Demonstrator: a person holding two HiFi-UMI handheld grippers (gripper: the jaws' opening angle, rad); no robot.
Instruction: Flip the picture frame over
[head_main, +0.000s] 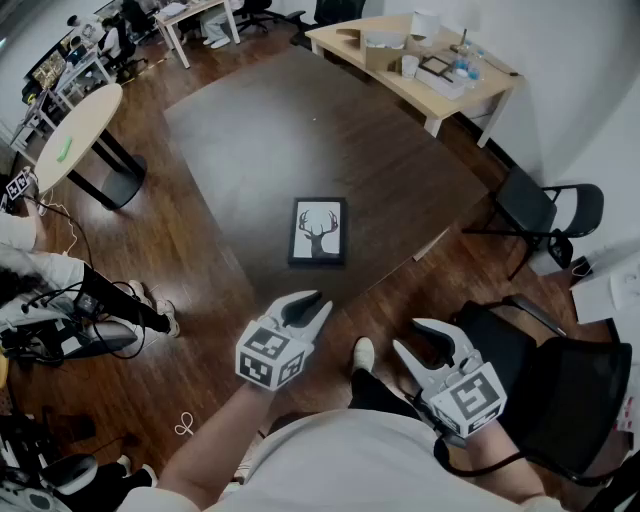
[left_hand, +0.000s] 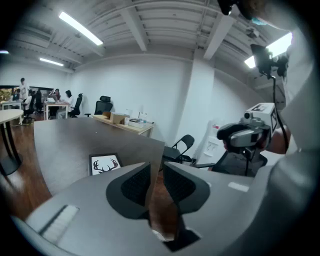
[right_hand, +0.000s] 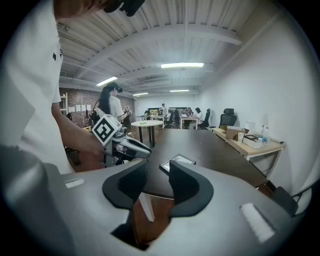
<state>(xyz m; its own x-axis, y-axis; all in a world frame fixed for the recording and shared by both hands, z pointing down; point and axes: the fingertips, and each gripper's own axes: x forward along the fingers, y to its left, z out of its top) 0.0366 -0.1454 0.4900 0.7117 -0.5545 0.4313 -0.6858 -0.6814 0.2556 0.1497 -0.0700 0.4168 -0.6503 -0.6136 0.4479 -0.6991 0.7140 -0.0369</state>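
While picture frame (head_main: 319, 232) lies face-up on bench (head_main: 250, 130), left hand-held gripper (head_main: 306, 308), right hand-held gripper (head_main: 417, 338) hover short of frame, slightly parted, empty; next, pinch frame's near rim.

matt dark table (head_main: 300, 130), glossy wood floor (head_main: 185, 235)

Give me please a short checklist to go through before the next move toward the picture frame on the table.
1. Picture frame lies flat, picture side up, not yet flipped: ok.
2. Left gripper is empty, jaws slightly apart: ok.
3. Right gripper is empty, jaws apart: ok.
4. Grippers at the frame: not ok; both hang short of the table, apart from the frame.
5. Nothing lies against the frame's edges: ok.
6. A stand or hook on the frame's back: cannot tell, the back faces down.
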